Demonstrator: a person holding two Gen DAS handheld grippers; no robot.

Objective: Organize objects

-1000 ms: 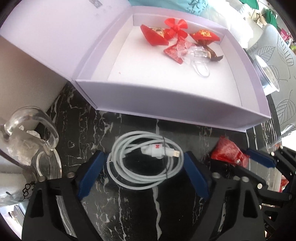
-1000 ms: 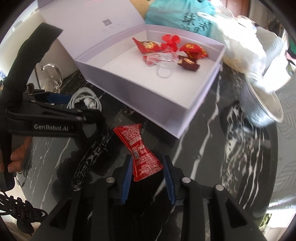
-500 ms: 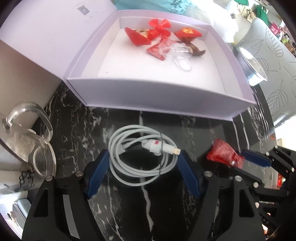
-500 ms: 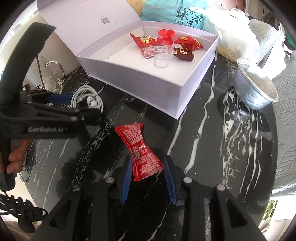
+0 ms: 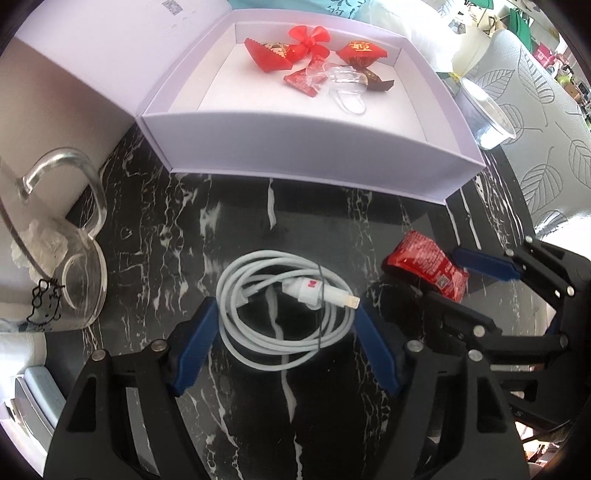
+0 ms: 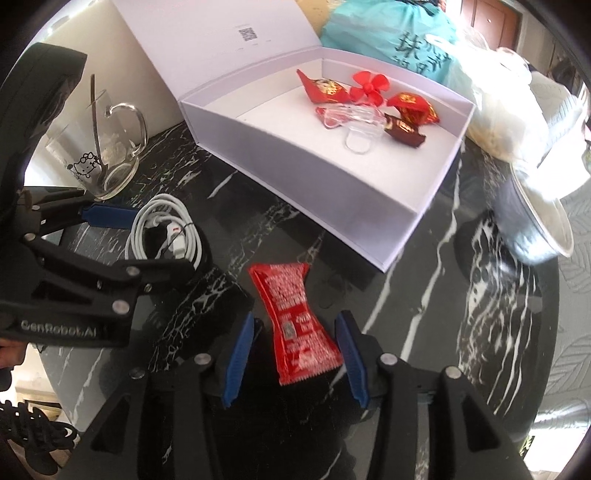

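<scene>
A coiled white charging cable (image 5: 284, 317) lies on the black marble table between the open fingers of my left gripper (image 5: 286, 341); it also shows in the right wrist view (image 6: 162, 232). A red snack packet (image 6: 295, 317) lies between the open fingers of my right gripper (image 6: 291, 354), also seen in the left wrist view (image 5: 428, 264). Neither is gripped. An open lilac box (image 5: 314, 155) ahead holds red candies (image 5: 362, 51), a red fan blade (image 5: 308, 40) and a clear plastic piece (image 5: 347, 83).
A glass mug (image 5: 66, 258) with a cat drawing stands at the left (image 6: 107, 151). A foil-lidded cup (image 6: 535, 225) sits right of the box. A teal bag (image 6: 399, 33) and white bags lie behind. The table edge is near on the right.
Both grippers have drawn back slightly from the box, and their fingers have stayed open around the cable and the packet. The right gripper's fingers look a little wider apart.
</scene>
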